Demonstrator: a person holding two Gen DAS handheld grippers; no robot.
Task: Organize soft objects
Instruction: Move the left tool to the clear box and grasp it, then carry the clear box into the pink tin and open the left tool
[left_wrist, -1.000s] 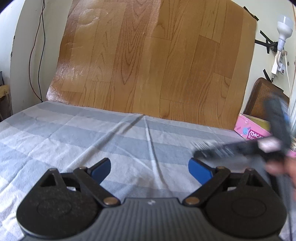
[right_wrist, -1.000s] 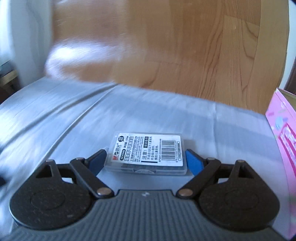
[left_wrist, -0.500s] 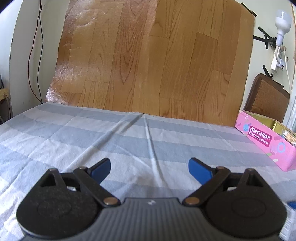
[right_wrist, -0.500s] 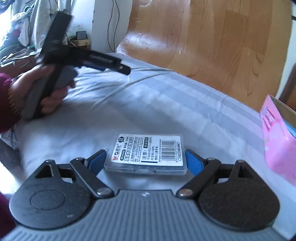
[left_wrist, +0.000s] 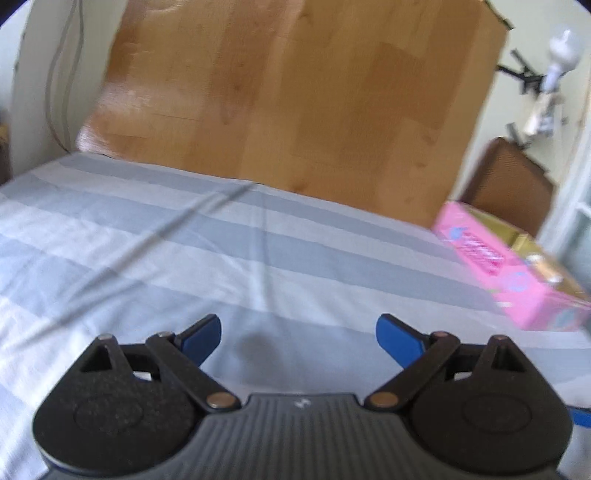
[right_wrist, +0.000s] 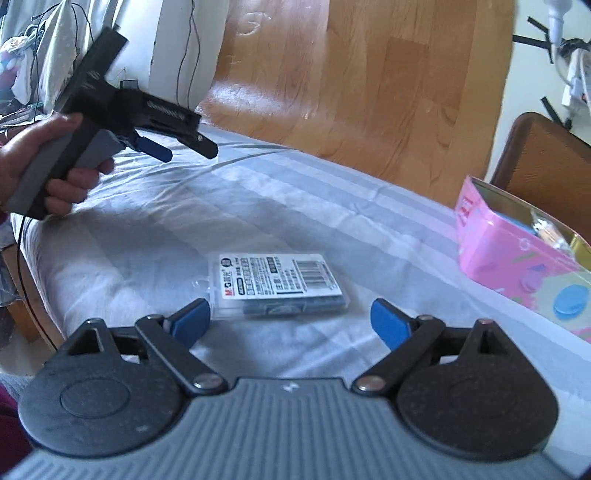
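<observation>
A clear plastic case (right_wrist: 275, 286) with a white barcode label lies flat on the striped cloth (right_wrist: 258, 206), just ahead of my right gripper (right_wrist: 291, 319), which is open and not touching it. An open pink tin box (right_wrist: 517, 251) stands to the right, with small items inside; in the left wrist view the pink box (left_wrist: 506, 262) is at the right edge. My left gripper (left_wrist: 299, 332) is open over bare cloth with nothing between its fingers. In the right wrist view the left gripper (right_wrist: 177, 142) is held up in a hand (right_wrist: 33, 155) at the far left.
A wood-pattern board (left_wrist: 295, 103) leans against the wall behind the cloth-covered surface. A brown chair back (right_wrist: 546, 155) stands behind the pink box. Cables and a lamp (left_wrist: 559, 59) hang on the right wall. The surface's left edge (right_wrist: 33, 251) drops off.
The right gripper has drawn back from the plastic case, which now lies ahead of the fingers instead of between them. The left wrist view has shifted and blurred, with the pink box nearer.
</observation>
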